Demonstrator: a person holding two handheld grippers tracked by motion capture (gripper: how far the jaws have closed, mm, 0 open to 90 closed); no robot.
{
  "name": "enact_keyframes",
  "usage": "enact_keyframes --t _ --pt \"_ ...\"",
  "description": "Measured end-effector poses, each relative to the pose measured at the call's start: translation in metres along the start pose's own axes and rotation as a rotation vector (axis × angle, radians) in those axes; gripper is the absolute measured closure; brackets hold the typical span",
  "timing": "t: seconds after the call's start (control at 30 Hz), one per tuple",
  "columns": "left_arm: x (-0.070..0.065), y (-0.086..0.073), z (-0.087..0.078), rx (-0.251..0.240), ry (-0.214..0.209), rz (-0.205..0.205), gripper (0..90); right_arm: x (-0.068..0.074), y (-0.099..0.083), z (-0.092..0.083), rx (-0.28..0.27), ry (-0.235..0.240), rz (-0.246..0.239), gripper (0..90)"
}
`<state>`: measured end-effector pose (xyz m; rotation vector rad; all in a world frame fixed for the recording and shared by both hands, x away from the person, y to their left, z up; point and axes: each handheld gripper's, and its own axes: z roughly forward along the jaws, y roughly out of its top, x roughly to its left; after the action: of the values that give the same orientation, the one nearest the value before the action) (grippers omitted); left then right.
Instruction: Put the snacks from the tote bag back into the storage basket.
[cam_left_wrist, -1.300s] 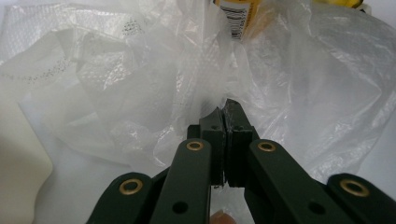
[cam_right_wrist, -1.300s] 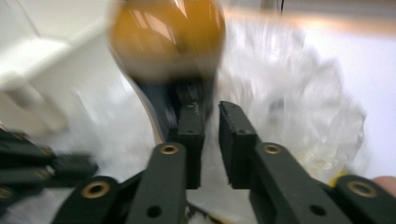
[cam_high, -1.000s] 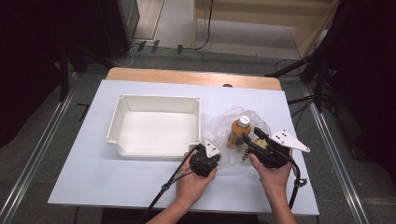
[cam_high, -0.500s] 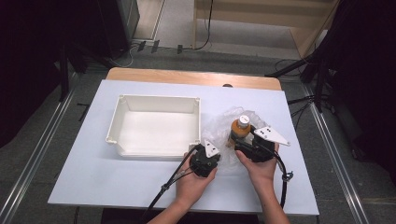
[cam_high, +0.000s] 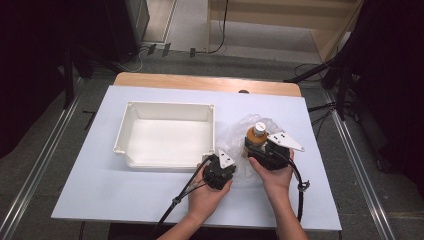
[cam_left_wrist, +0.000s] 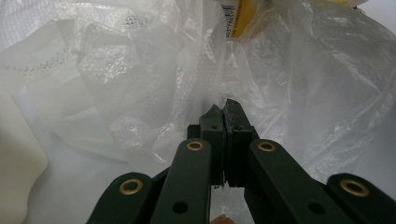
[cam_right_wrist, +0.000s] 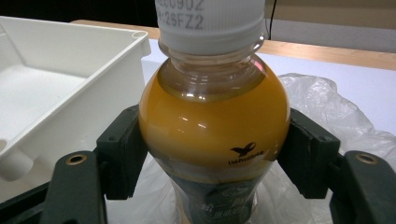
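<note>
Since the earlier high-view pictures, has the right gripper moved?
Yes. The right gripper has shifted left, toward the white tray, and now flanks the bottle.

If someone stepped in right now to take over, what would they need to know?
Left gripper: shut, pinching a fold of the clear plastic bag.
Right gripper: jaws on either side of the orange drink bottle and at its sides; they have just been closing a little, and a firm grip cannot be confirmed.
Things: the bottle stands upright inside the opened bag, just right of the white tray, which has nothing in it.
Done: bag held down, bottle reached.
Left, probably: grip the bottle firmly, lift it out of the bag, perhaps set it in the tray.
</note>
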<state>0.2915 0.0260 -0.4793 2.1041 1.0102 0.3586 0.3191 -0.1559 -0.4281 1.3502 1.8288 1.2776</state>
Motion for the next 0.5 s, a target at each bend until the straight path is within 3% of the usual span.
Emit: enact_keyframes --t 0.17,0.5 --pt "0.0 0.0 0.0 -0.001 0.001 0.001 90.0 0.0 0.003 -0.003 0.012 -0.005 -0.01 31.5" --pt "0.0 0.0 0.0 -0.003 -0.002 -0.007 90.0 0.003 0.023 -0.022 -0.073 -0.005 -0.007 31.6"
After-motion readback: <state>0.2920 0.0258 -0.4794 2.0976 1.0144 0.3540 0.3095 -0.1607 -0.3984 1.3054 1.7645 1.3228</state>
